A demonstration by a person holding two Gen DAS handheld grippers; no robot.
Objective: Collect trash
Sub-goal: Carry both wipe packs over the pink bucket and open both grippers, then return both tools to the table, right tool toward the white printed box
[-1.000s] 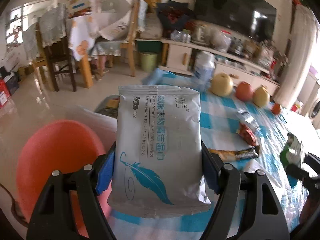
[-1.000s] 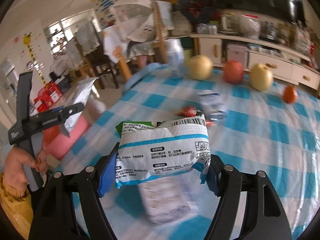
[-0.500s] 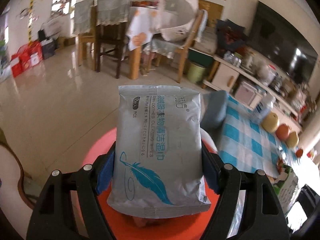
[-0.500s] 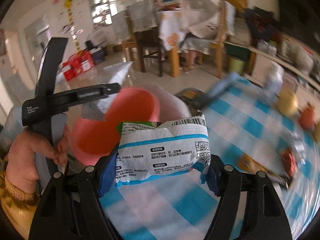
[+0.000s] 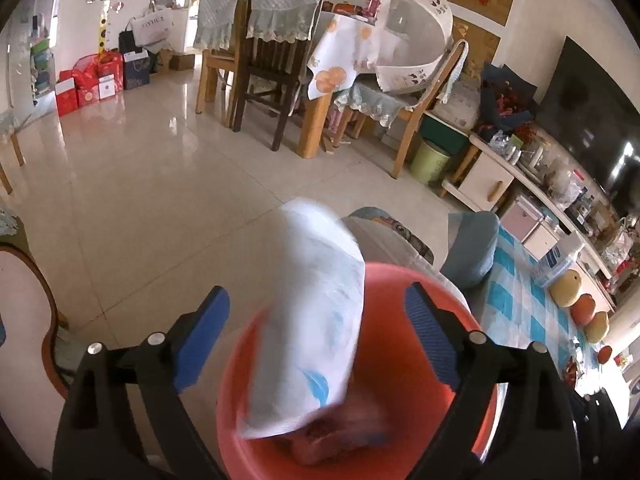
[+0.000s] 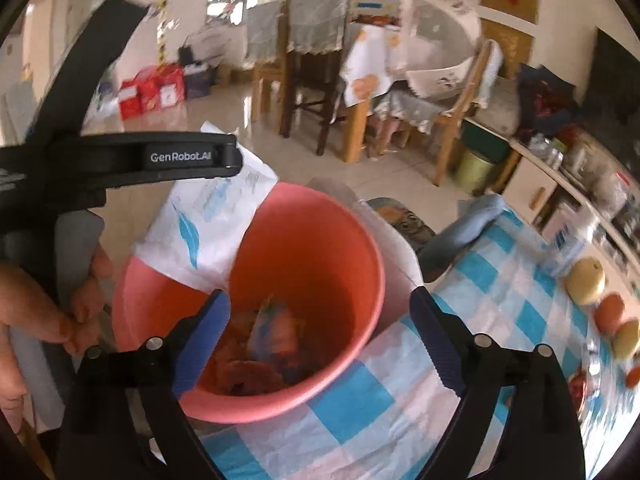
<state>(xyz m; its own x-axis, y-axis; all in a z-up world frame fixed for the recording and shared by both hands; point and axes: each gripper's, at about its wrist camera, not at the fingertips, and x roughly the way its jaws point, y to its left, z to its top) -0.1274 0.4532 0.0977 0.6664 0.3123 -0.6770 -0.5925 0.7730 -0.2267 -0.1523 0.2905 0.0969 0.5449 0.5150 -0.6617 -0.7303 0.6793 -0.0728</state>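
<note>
A pink bin (image 5: 404, 360) stands beside the checked table; in the right wrist view it (image 6: 320, 248) holds several wrappers. My left gripper (image 5: 316, 340) is open above it. The grey wipes pack (image 5: 312, 320) with a blue feather is loose between the jaws, blurred, dropping into the bin; it also shows in the right wrist view (image 6: 212, 224) at the bin's far rim. My right gripper (image 6: 320, 336) is open and empty over the bin's near side. A blurred packet (image 6: 272, 328) lies inside the bin.
The blue checked tablecloth (image 6: 460, 320) runs right, with fruit (image 6: 586, 280) and a plastic bottle (image 6: 568, 240) on it. A blue cushion (image 5: 472, 248) lies at the table corner. Dining chairs and a table stand across the tiled floor.
Both grippers have opened over the bin. The wipes pack has left my left gripper and is falling. The white and blue packet has left my right gripper.
</note>
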